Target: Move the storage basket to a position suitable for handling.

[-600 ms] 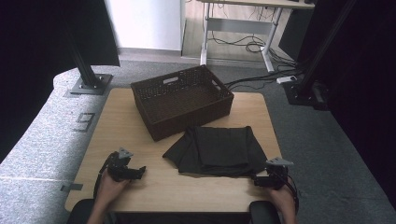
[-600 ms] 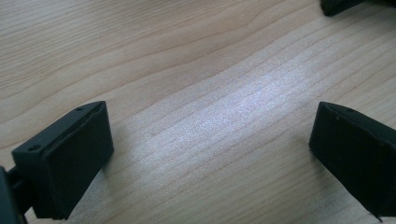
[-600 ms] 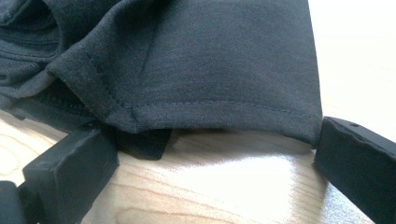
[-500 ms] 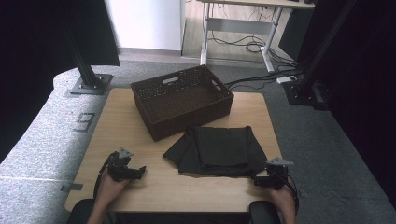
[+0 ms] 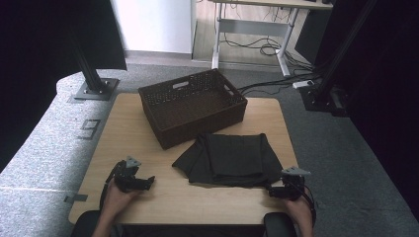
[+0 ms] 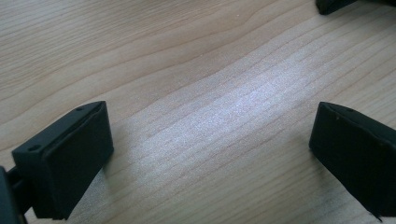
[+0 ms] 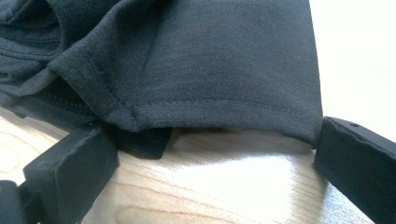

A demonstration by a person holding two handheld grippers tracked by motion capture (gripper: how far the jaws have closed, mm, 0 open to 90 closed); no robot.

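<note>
Nearest to you, your left hand-held gripper [image 5: 144, 181] rests low on the worktop [image 5: 123, 126] near its front left corner, its jaws spread wide with nothing between them; in the left gripper view the two black pads [image 6: 70, 158] frame bare wood grain, and a dark corner of cloth peeks in at the top right. Your right hand-held gripper [image 5: 274, 190] sits near the front right corner, pointing inward at the folded dark garment [image 5: 230, 158]. Its jaws also stand wide apart and grip nothing: in the right gripper view the stitched hem of the garment [image 7: 196, 70] lies just ahead of and between the pads [image 7: 74, 163], with the right pad just beside the hem's outer corner and the left pad next to a fold of cloth; whether either pad actually touches the fabric you cannot tell. The garment lies flat on the worktop, right of centre, folded into a rough rectangle with extra folds bunched along its left edge. Just behind it, toward the far side of the worktop, stands the dark woven basket [image 5: 197, 121], set at a slight angle, with the garment's far edge close to the basket's front wall.
</note>
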